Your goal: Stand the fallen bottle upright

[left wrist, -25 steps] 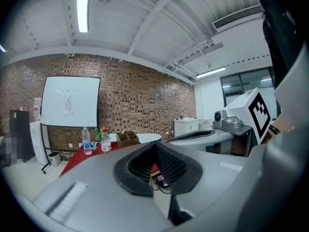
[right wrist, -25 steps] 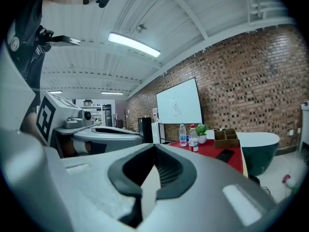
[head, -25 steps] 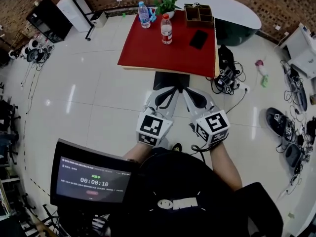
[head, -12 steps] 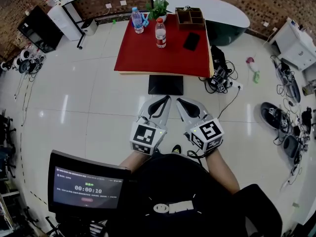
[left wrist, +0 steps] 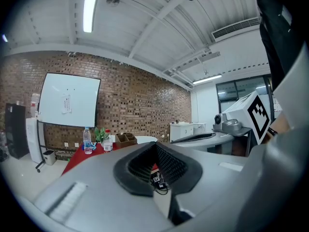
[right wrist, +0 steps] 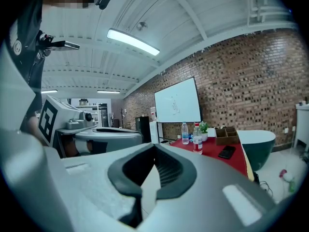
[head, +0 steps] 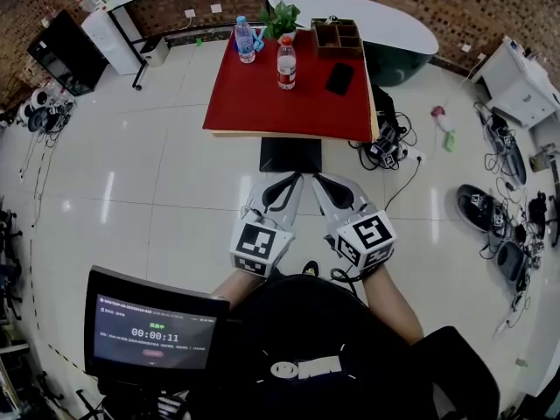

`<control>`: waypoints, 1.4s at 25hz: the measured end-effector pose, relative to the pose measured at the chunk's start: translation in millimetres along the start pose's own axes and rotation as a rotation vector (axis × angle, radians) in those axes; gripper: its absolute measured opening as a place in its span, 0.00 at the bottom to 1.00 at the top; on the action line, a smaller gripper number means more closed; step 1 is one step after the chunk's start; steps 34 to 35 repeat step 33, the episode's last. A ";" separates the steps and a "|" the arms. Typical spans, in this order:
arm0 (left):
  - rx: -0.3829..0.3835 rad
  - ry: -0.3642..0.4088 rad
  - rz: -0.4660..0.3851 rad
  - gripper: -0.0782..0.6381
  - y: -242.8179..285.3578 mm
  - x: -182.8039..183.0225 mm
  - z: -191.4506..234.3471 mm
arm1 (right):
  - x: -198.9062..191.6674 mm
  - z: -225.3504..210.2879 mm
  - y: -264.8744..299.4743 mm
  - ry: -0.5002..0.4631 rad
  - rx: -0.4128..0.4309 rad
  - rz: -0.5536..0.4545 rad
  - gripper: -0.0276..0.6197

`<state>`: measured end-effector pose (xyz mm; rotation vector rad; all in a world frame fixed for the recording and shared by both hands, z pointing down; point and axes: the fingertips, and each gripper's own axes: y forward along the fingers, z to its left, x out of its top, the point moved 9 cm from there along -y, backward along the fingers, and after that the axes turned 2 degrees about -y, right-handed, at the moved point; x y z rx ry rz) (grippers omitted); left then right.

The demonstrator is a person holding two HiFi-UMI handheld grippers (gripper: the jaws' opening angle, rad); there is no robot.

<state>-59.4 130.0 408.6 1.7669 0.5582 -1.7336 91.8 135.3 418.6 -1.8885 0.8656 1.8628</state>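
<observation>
Two water bottles stand upright on the red table point(head: 262, 103): a blue-labelled bottle point(head: 245, 39) at the far left corner and a red-labelled bottle point(head: 286, 62) beside it. No lying bottle shows in any view. My left gripper point(head: 294, 177) and right gripper point(head: 318, 178) are held side by side over the floor, well short of the table, both shut and empty. The left gripper view shows its jaws point(left wrist: 155, 144) closed, with both bottles point(left wrist: 87, 140) far off. From the right gripper point(right wrist: 154, 146) the red-labelled bottle point(right wrist: 197, 138) is seen ahead.
On the table are a potted plant point(head: 280, 17), a wooden organiser point(head: 339, 35) and a black phone point(head: 339, 78). A black box point(head: 290, 154) sits under the table's near edge. Cables and shoes point(head: 486, 213) lie on the floor at the right. A monitor point(head: 153, 326) is at my lower left.
Both grippers have shifted slightly left and down in the head view, still shut and side by side. The table has slid a little up and left in the view.
</observation>
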 end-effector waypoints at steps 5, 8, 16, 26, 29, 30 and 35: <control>-0.008 -0.004 0.004 0.12 1.9 -1.3 -3.5 | 1.1 -3.2 -3.3 0.018 -0.017 -0.009 0.05; -0.012 -0.004 0.003 0.12 3.6 0.1 -4.3 | 2.3 -6.4 -4.1 0.023 -0.042 -0.004 0.05; -0.019 -0.004 0.006 0.12 7.5 3.3 -6.7 | 5.3 -11.5 -6.7 0.031 -0.050 -0.006 0.05; -0.015 0.001 0.010 0.12 10.9 6.1 -2.8 | 8.7 -13.4 -1.5 0.024 -0.041 -0.009 0.05; -0.013 0.002 0.008 0.12 10.2 6.1 -3.3 | 8.5 -12.6 -2.2 0.023 -0.040 -0.011 0.05; -0.013 0.002 0.007 0.12 9.8 5.8 -2.9 | 8.1 -11.9 -2.1 0.022 -0.040 -0.012 0.05; -0.011 0.003 0.005 0.12 8.3 5.2 -0.9 | 7.4 -9.3 -1.1 0.018 -0.040 -0.012 0.05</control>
